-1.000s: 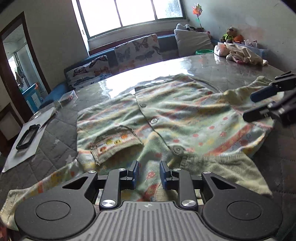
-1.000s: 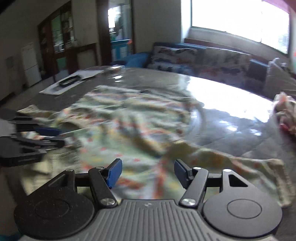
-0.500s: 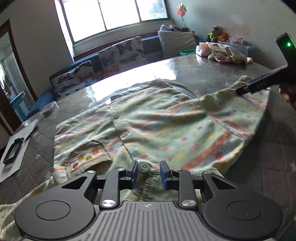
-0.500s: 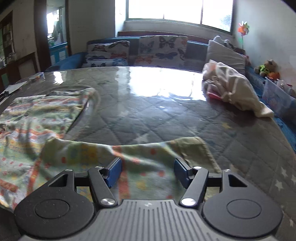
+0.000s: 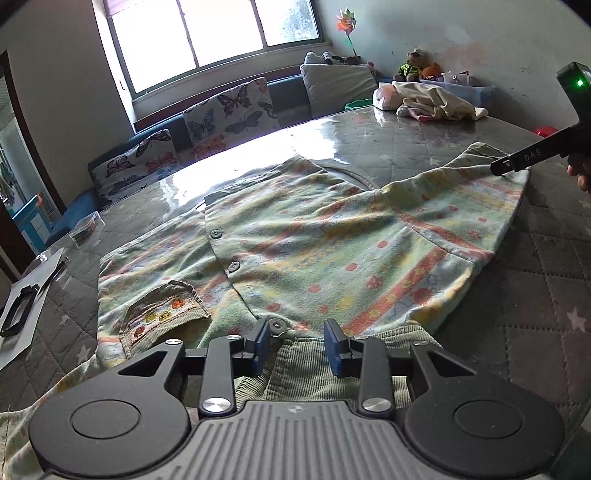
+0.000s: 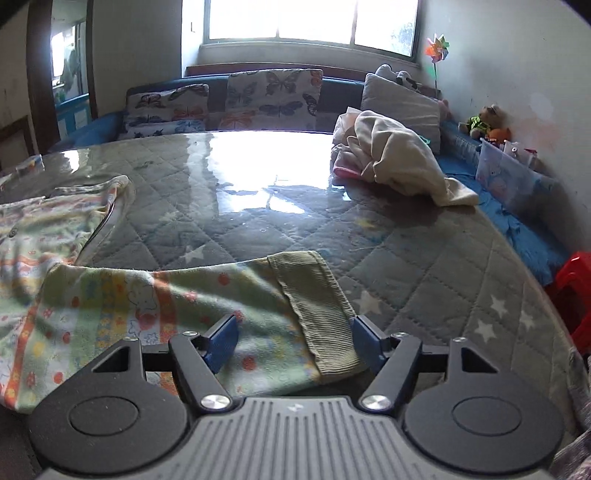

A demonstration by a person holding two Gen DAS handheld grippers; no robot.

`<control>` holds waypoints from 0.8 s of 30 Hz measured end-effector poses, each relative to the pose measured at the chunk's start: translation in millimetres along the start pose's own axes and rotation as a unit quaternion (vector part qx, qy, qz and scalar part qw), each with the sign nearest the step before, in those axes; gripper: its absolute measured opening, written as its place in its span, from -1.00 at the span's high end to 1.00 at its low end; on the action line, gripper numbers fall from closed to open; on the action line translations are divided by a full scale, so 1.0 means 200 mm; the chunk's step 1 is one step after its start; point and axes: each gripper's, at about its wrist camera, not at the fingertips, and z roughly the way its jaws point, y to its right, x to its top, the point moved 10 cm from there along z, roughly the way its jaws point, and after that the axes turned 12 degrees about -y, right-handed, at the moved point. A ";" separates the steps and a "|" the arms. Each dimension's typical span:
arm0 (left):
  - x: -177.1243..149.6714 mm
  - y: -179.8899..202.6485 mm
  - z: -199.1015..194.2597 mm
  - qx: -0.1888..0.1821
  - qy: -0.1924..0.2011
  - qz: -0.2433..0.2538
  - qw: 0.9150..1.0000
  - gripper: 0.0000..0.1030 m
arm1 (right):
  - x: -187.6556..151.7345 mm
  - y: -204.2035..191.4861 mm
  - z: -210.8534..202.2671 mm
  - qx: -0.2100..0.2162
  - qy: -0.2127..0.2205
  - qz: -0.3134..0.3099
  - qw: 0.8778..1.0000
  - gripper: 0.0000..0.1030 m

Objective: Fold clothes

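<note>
Patterned cardigan (image 5: 314,254) flat on quilted table (image 5: 535,295), buttons up. Left gripper (image 5: 295,347) jaws spread wider than half second ago, over ribbed hem (image 5: 306,373) near bottom button. Right gripper (image 6: 293,341) jaws spread, unchanged, straddling sleeve cuff (image 6: 317,306); sleeve stretched right. Cream clothes pile (image 6: 391,158) far right.

Bright window (image 6: 310,22) above blue sofa (image 6: 221,85).

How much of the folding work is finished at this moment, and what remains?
Done: the cardigan lies spread flat, buttoned, on the table. In hand: the right gripper, open, straddles the sleeve cuff; the left gripper, open, is over the ribbed hem. Left: every fold, since none shows yet, and the clothes pile.
</note>
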 end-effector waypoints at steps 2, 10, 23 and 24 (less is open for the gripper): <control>0.02 0.00 -0.01 -0.004 0.002 -0.003 1.000 0.31 | 0.01 0.01 0.00 -0.003 0.004 -0.002 1.000 -0.34; 0.14 0.21 -0.09 -0.052 0.037 0.043 0.997 0.29 | 0.03 0.09 0.03 0.026 0.003 0.036 0.999 0.05; 0.13 0.54 0.01 -0.143 0.014 0.077 0.987 0.29 | -0.05 0.16 -0.05 -0.037 0.005 0.028 0.999 0.78; 0.13 0.55 0.01 -0.145 0.017 0.080 0.986 0.29 | -0.07 0.18 -0.05 -0.044 0.004 0.032 0.999 0.78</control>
